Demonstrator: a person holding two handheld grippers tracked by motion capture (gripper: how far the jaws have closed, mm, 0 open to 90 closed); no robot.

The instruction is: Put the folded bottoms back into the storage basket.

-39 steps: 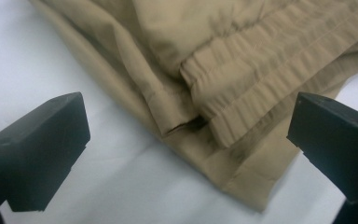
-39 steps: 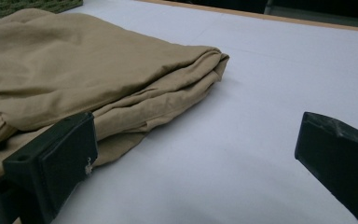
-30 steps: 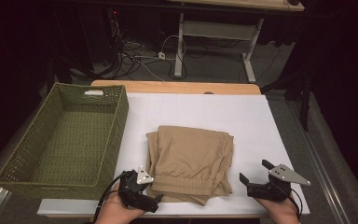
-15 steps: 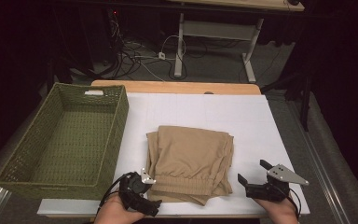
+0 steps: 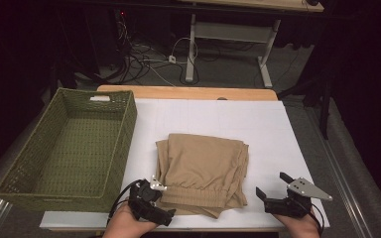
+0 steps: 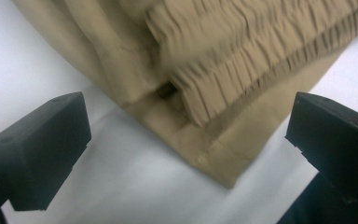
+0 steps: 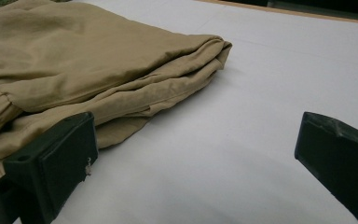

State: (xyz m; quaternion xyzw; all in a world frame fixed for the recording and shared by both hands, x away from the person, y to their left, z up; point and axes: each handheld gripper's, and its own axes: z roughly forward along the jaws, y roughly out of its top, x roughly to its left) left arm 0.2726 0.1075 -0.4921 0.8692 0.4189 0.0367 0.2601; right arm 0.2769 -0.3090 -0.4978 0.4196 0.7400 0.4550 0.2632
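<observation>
Folded tan trousers [image 5: 202, 173] lay mid-bench, waistband toward the near edge, their near left corner just beyond the wide-open, empty left claw [image 5: 159, 201]; the right claw [image 5: 274, 184], also open and empty, sat farther off.

Folded garment [image 5: 203, 171]: plain tan, no print, gathered waistband of the same tan. Basket [image 5: 22, 171] at 9 o'clock: olive green, woven lattice pattern. Desk [image 5: 273, 129]: white surface, light wood edge at 12 o'clock. Jaws on both grippers: black. Surroundings: dark.
</observation>
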